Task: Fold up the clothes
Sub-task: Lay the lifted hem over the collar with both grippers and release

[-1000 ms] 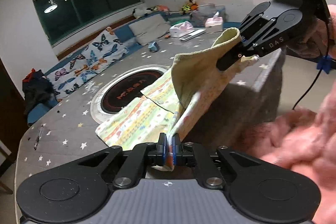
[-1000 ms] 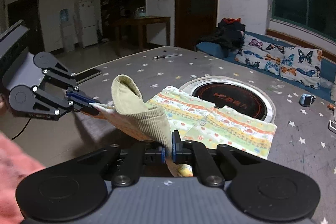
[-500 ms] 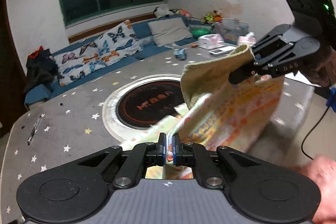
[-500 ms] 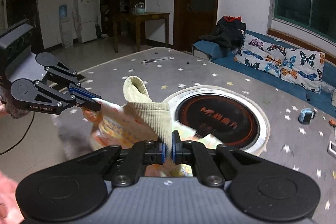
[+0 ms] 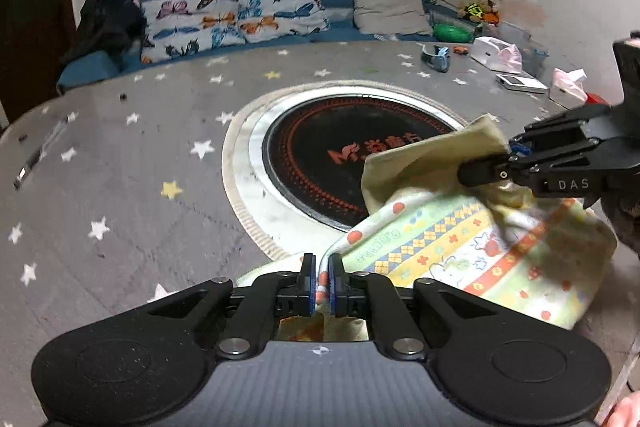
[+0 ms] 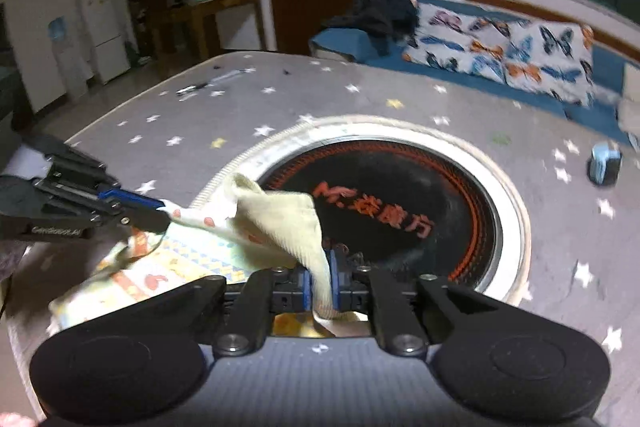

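A small patterned garment [image 5: 472, 251] with a pale yellow ribbed band [image 5: 424, 163] hangs between my two grippers above the near edge of the grey star-print table [image 5: 120, 167]. My left gripper [image 5: 320, 281] is shut on one patterned edge; it also shows in the right wrist view [image 6: 160, 213]. My right gripper [image 6: 319, 277] is shut on the ribbed band [image 6: 288, 223], and shows in the left wrist view [image 5: 470, 173]. The rest of the garment [image 6: 152, 275] sags toward the table edge.
A round black cooktop [image 5: 352, 159] with a white ring sits in the table's middle. Tissue packs [image 5: 496, 55], a remote [image 5: 520, 83] and a blue object [image 6: 604, 163] lie at the far right. A butterfly-print sofa [image 5: 232, 15] stands behind. A pen [image 5: 36, 159] lies at the left.
Both grippers have carried the garment forward over the table toward the cooktop. It has come off the table surface and now hangs between them.
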